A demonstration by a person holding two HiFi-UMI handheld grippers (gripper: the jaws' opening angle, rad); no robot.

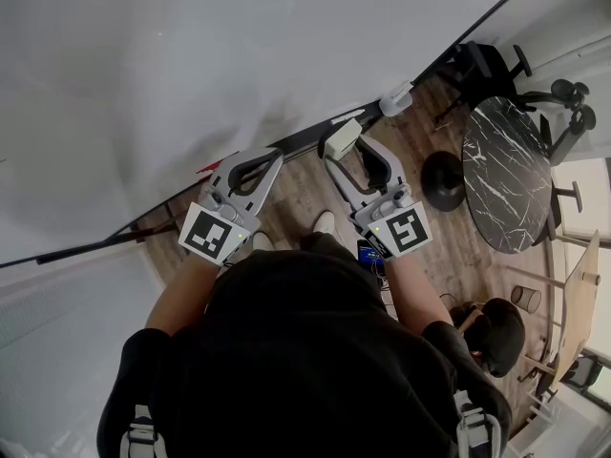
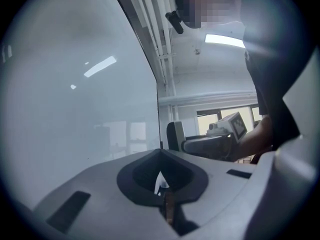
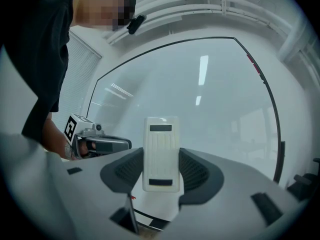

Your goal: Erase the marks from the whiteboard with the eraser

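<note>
head view: your right gripper [image 1: 347, 151] clenched the eraser [image 1: 340, 139] near the lower edge of the whiteboard [image 1: 191, 55]; your left gripper [image 1: 274, 156] was pinched shut on nothing. left gripper view: its jaws met beside the whiteboard. right gripper view: the eraser stood upright between the jaws, its far end sticking out, so a hard press could have tipped it loose. no marks showed clearly; you might have wiped the wrong patch.

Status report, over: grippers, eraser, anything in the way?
Left gripper shut, empty. Right gripper shut on eraser, facing whiteboard. No marks visible there; nothing in the way.
</note>
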